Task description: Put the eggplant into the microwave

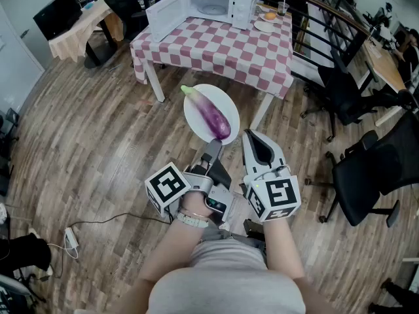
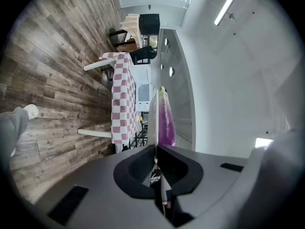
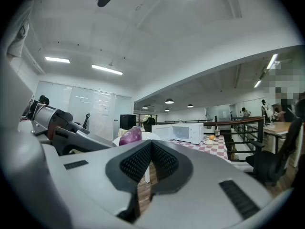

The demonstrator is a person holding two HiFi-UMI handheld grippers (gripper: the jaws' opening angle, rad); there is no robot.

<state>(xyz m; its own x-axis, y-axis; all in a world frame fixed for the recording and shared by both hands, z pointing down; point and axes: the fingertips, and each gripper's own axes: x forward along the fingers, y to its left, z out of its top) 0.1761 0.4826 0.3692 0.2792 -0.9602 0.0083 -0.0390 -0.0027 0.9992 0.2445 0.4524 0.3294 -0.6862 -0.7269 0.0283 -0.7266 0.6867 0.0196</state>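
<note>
A purple eggplant [image 1: 213,114] lies on a white plate [image 1: 226,102] held out over the wooden floor. My left gripper [image 1: 213,148] is shut on the plate's near rim. In the left gripper view the plate [image 2: 153,112] shows edge-on with the eggplant [image 2: 166,121] against it, just beyond the left gripper [image 2: 156,150]. My right gripper [image 1: 251,137] is shut and holds nothing, level beside the plate's right. The white microwave [image 1: 221,2] stands on a red-checked table [image 1: 226,44] ahead, its door [image 1: 166,15] swung open. From the right gripper [image 3: 151,145] I see the eggplant [image 3: 129,136] and microwave [image 3: 187,131].
A small plate with an orange [image 1: 267,23] and a cup [image 1: 283,7] sit on the table's right end. Black office chairs [image 1: 370,169] stand at the right, with a railing [image 1: 327,25] behind the table. A cable and power strip [image 1: 69,237] lie on the floor at the left.
</note>
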